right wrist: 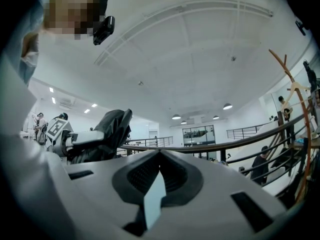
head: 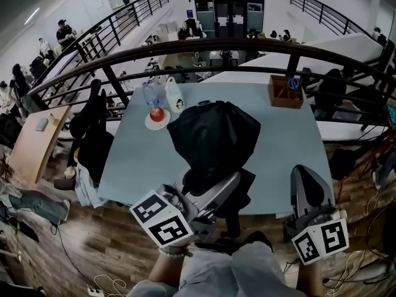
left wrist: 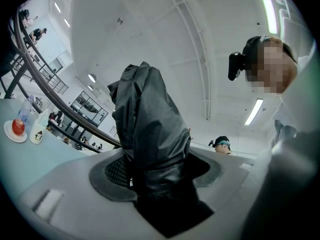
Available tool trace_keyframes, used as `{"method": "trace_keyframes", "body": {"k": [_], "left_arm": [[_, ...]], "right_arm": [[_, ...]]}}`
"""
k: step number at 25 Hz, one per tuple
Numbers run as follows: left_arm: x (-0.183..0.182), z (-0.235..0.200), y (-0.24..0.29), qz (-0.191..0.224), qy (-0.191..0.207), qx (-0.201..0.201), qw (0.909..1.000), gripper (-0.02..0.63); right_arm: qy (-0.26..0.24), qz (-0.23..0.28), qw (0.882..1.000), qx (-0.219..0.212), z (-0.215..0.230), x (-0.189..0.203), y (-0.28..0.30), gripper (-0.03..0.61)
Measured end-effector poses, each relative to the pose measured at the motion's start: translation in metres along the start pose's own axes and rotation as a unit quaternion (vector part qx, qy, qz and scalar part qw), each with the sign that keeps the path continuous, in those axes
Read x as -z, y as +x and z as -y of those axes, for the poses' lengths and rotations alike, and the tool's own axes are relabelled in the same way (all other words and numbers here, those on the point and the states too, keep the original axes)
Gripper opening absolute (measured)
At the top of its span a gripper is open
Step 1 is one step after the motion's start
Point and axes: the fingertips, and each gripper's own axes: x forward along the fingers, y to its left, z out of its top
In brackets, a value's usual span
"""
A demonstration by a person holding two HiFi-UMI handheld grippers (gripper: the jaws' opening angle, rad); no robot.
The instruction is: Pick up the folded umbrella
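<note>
Lower end of umbrella (left wrist: 150,124) sat buried between left gripper (left wrist: 157,171) jaws, table (head: 278,147) middle lay hidden behind it (head view), wooden box (head: 285,93) contents were too small to tell.

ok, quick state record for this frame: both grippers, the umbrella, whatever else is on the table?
left gripper: shut on the folded umbrella
folded umbrella: black, sticks upward out of the jaws, lifted off the table
right gripper: shut, nothing between the jaws, low at the table's near edge
table, far left: plate with a red round item, clear bottle, white bottle
table, far right corner: wooden box, contents too small to name
</note>
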Motion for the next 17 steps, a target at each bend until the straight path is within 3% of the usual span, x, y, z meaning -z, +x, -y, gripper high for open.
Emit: {"method": "trace_keyframes", "body": {"k": [17], "left_arm": [[-0.0013, -0.0102, -0.0054, -0.003, 0.0, -0.003, 1.0, 0.29]], "right_arm": [[0.0, -0.007, 1.0, -0.004, -0.0054, 0.0073, 0.0094, -0.002]]}}
